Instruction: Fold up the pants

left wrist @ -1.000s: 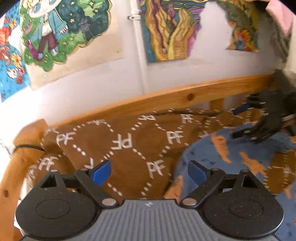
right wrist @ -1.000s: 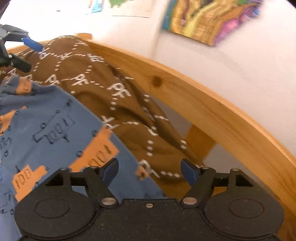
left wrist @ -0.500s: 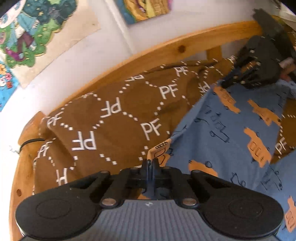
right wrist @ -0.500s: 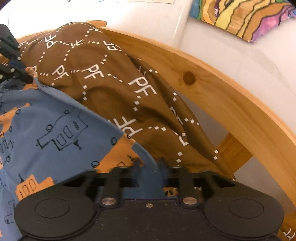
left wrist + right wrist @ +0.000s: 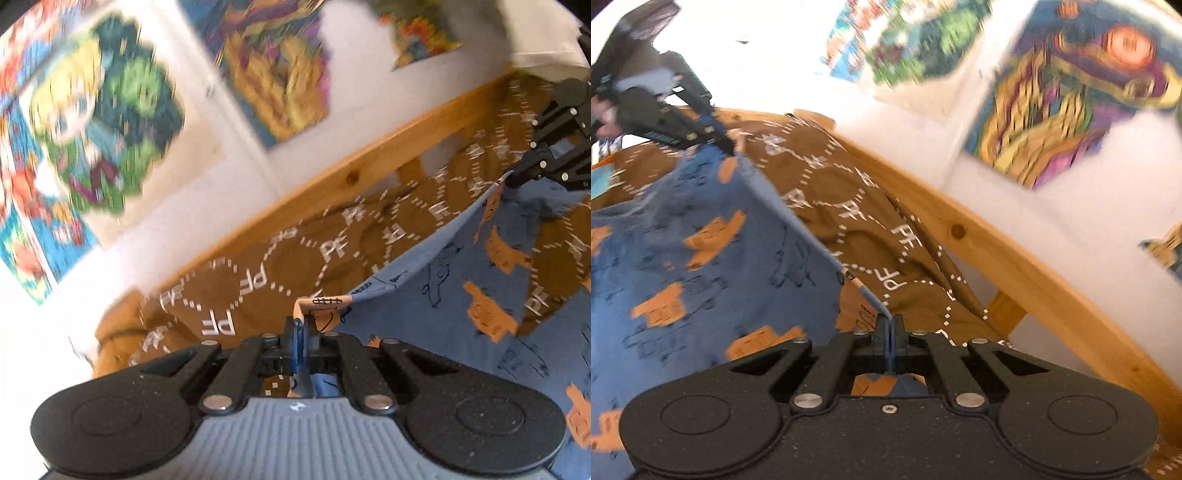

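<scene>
Gripping pants (image 5: 436,295) now, both tongs (image 5: 300,326) (image 5: 889,334), previously open.

Far side closed off by wooden bed rail (image 5: 369,166) and wall (image 5: 1052,221); passage left open above brown blanket (image 5: 288,258).

Wall posters (image 5: 96,122) are motion-blurred; the pants (image 5: 683,258) run off-frame

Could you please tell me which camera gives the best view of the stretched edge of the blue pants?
The right wrist view: the edge of the pants runs taut from the right gripper to the left gripper. The left wrist view shows it too, shorter, blurrier and crumpled near the fingers.
</scene>
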The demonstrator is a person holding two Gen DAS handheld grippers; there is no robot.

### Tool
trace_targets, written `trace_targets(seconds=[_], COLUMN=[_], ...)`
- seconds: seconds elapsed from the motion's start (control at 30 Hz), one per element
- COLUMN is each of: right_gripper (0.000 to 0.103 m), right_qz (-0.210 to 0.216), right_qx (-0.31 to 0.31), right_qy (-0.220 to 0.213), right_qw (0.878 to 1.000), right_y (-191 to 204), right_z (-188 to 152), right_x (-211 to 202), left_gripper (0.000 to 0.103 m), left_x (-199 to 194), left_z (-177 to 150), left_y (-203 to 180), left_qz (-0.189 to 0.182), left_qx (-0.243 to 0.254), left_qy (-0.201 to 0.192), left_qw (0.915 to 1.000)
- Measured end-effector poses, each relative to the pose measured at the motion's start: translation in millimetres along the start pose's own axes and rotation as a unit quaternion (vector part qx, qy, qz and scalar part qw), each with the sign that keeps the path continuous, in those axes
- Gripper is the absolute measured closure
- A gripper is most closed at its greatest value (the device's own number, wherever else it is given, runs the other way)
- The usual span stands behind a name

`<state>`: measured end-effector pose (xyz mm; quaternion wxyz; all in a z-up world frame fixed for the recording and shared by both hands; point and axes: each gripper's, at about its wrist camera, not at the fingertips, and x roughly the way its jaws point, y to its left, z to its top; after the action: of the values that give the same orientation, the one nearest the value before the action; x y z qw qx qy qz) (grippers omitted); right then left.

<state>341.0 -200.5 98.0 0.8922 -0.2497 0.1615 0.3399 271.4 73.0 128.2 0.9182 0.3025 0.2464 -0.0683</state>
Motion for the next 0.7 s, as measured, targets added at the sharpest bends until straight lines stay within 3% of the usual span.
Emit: trace_targets(seconds=[0.2,0.33,0.5,0.6,0.7], right_gripper=[0.103,0.103,0.103,0.103,0.103], right_qz=[0.011,0.028,0.045,0.049,0.048], right_qx=[-0.028,-0.036,0.000,0.017,0.030], right_qy=[-0.021,-0.006,0.034,0.055,0.059], right_qw=[0.999,0.999,0.998,0.997,0.997], right_y=[56.9,98.8,144.6,172.4,191.8], right_z=[-23.5,-48.5,-89.7,-111.9,-124.4], right_x=[-75.5,-108.5,-117.8,-110.7,-106.3], left_gripper=[0.100,0.100,0.100,0.100,0.100], left_x=[-58.8,-78.3,-79.9,-75.2,-71.3], left_z=[-30.6,-63.7,-107.3,-128.2,-139.1], left_y=[-43.4,-76.7,-117.9,-135.6,-142.0], left_qz=[0.001,-0.027,-0.059,-0.053,-0.041], left_qx=[0.123,0.189,0.248,0.290,0.309], left_qy=[-0.039,-0.024,0.016,0.033,0.045], left_qw=[0.9916,0.9814,0.9669,0.9550,0.9492])
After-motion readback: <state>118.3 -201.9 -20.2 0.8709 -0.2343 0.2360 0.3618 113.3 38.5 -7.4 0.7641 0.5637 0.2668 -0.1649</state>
